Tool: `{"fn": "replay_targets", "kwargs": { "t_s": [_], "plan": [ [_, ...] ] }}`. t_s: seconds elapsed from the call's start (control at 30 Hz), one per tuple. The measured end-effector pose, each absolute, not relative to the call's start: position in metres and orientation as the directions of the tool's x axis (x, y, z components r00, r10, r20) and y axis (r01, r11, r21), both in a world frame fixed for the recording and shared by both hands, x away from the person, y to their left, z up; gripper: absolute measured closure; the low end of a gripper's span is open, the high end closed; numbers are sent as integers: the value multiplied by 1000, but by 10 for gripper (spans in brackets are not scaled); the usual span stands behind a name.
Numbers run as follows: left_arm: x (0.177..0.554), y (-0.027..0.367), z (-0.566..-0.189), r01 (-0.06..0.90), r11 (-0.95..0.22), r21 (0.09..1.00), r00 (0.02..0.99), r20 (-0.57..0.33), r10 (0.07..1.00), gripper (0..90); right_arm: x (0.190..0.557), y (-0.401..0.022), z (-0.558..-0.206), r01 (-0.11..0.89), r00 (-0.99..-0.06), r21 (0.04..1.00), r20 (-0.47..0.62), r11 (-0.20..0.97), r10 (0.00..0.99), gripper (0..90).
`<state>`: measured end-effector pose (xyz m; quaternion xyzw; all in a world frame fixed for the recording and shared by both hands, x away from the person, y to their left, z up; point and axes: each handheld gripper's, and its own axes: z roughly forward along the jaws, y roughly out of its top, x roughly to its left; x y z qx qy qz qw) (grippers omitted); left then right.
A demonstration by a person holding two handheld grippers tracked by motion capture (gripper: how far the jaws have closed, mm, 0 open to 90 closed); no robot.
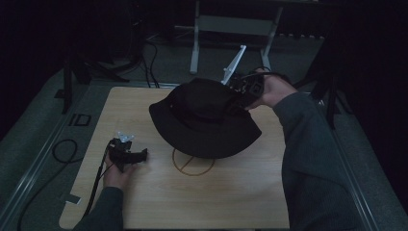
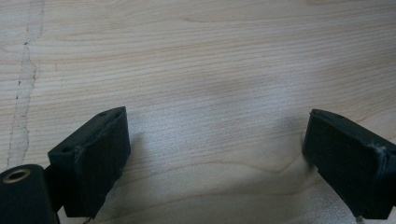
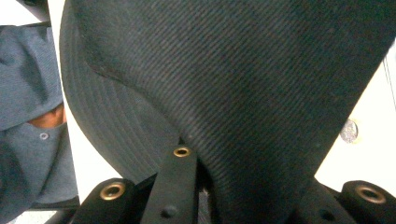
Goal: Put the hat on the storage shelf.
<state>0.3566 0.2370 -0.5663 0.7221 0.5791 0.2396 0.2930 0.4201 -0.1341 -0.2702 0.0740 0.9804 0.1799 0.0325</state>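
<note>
I hold one black hat (image 1: 204, 118) above the table (image 1: 240, 192), my right gripper (image 1: 243, 91) seemingly pinched on its crown; my left gripper (image 1: 126, 156) rests wide open, empty.

The high view is dim and underexposed: the room around the bench (image 1: 202, 192) sinks into near black, and the dark hat (image 1: 204, 118) shows almost no detail. The left gripper view is brighter, evenly lit, with soft shadows beside the 2 jaws on sharp wood grain. In the right gripper view the hat's (image 3: 224, 84) weave is crisp, while the background beside it is blown out to white glare.
</note>
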Motion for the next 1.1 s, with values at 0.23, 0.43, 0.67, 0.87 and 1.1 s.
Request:
{"fn": "replay_targets", "kwargs": {
  "t_s": [0.23,0.43,0.67,0.87,1.1],
  "plan": [
    [357,237,-566,696,-159,700,216,8,976,78,423,-118,-283,149,-986,339,-23,929,167,759],
    [357,237,-566,697,-160,699,217,8,976,78,421,-106,-293,142,-988,335,-14,932,156,705],
    [357,237,-566,697,-160,699,216,8,976,78,420,-101,-299,154,-987,323,-2,934,163,611],
    [357,237,-566,697,-161,699,217,8,976,78,418,-99,-301,183,-981,303,-6,935,194,419],
    [357,237,-566,696,-160,700,216,8,976,78,411,-103,-299,192,-975,303,-45,933,216,290]
  ]
}}
